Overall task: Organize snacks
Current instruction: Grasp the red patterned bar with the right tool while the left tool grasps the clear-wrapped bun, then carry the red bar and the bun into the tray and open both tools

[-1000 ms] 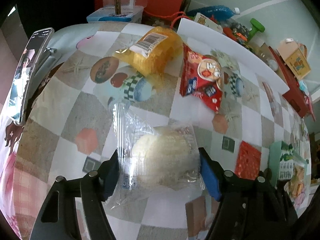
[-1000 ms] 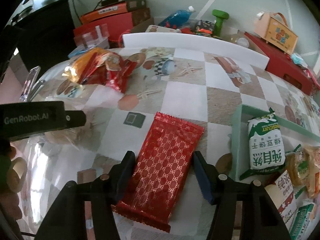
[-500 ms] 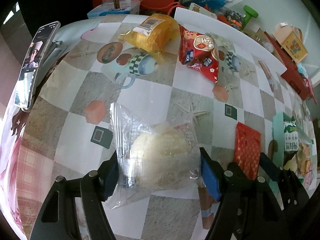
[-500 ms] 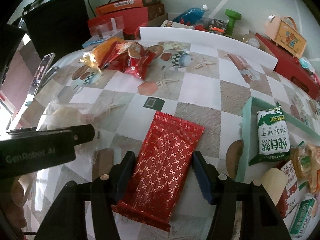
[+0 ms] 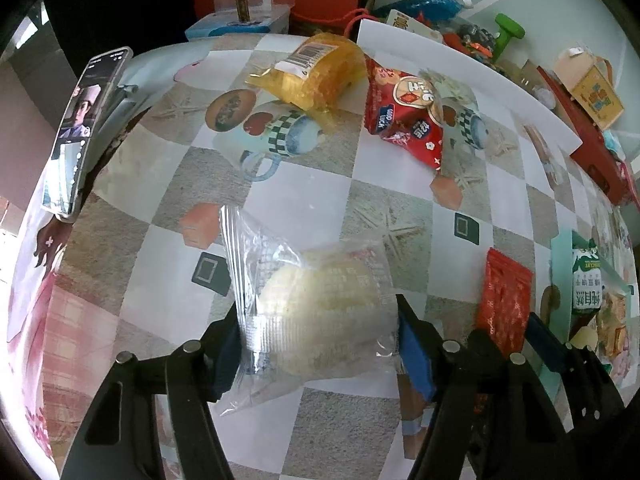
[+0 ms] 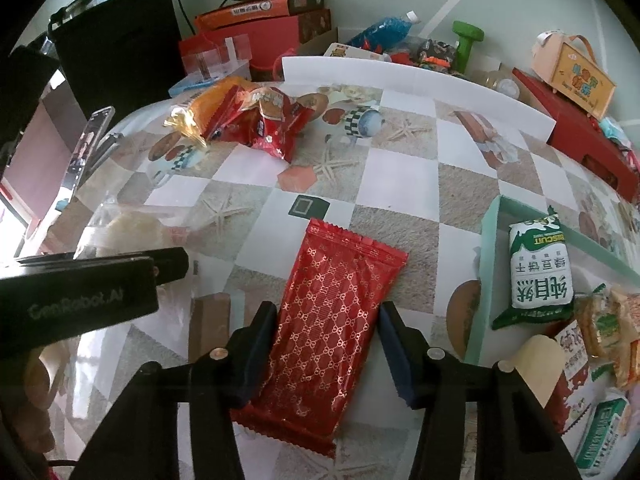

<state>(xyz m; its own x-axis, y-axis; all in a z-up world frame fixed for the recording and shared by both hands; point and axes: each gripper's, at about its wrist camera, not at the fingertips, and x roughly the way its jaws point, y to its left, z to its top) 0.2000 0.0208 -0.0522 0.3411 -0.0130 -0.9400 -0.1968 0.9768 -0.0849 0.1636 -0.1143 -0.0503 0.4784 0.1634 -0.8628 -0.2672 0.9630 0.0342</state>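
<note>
Jaws of my right gripper (image 6: 326, 340) clamp the red packet (image 6: 334, 320), long axis pointing forward, nearer to the green tray (image 6: 486, 276) on its right, while my left gripper (image 5: 316, 344) grips the clear-wrapped bun (image 5: 320, 312) above the counter (image 5: 304, 208).

Left gripper (image 5: 316, 336): fingers squeezed a clear bun pack (image 5: 316, 304).
Right gripper (image 6: 326, 344): fingers squeezed a red snack pack (image 6: 328, 320), just beside the left one.
</note>
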